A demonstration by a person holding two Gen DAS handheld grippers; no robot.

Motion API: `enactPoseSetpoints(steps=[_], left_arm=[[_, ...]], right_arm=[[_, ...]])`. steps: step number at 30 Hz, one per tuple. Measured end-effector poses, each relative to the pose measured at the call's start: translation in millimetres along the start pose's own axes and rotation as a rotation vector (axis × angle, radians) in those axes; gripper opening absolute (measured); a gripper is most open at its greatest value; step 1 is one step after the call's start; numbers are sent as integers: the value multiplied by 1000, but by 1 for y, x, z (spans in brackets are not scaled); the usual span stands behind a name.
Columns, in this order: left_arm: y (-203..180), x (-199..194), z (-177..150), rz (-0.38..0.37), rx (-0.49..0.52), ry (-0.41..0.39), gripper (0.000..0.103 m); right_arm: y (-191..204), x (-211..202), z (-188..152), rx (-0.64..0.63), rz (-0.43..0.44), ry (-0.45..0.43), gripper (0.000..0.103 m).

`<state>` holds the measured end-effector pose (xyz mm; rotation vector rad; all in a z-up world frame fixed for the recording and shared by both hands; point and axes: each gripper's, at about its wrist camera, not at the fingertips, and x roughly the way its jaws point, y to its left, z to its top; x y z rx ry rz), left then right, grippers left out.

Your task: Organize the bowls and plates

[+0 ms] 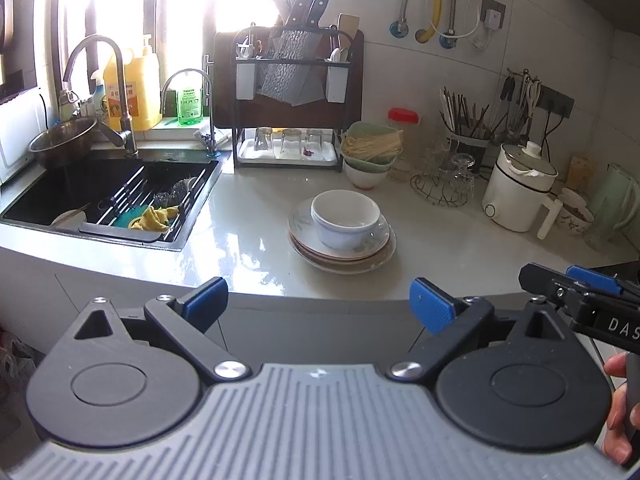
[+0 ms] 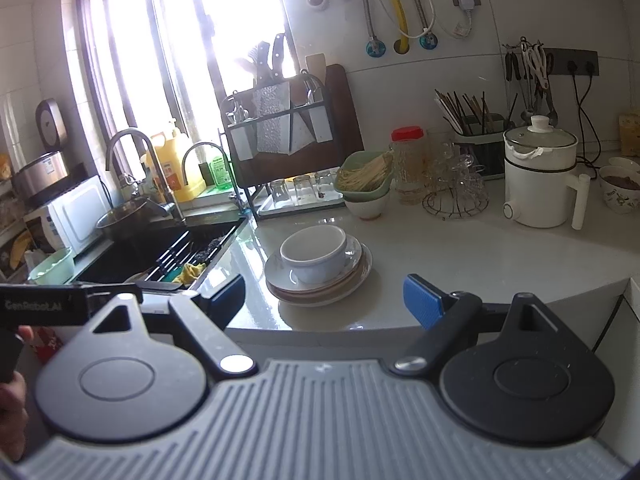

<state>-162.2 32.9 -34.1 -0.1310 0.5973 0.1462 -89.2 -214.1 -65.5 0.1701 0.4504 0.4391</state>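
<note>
Left tongs (image 1: 318, 300) released, holding nothing, short of surface (image 1: 248, 240) edge. Right tongs (image 2: 324, 294) likewise spread wide, empty. White bowl (image 1: 346, 216) atop plate stack (image 1: 340, 258), ahead of both tongs, apart. Sink (image 1: 80, 196) ahead-left.

The pale stone-like table (image 1: 248, 236) is glossy and mirrors the window light. The white ceramic bowl (image 1: 346, 216) and the stacked glazed ceramic plates (image 1: 376, 254) beneath it look smooth and shiny. The curved metal tap (image 1: 116, 92) has a brushed sheen. A crumpled yellow cloth (image 1: 158, 218) lies soft and matt in the dark matt sink (image 1: 48, 196). The left claw (image 1: 320, 304) is matt black plastic with ribbed blue pads (image 1: 430, 306); the right claw (image 2: 324, 300) looks the same.
</note>
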Motion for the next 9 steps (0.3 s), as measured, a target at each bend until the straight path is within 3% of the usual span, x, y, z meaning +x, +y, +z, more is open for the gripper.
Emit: enactPoseSetpoints(steps=[9], left_arm=[[-1, 2, 3, -1, 7, 8, 99]], right_arm=[[-1, -5, 5, -1, -18, -12, 87]])
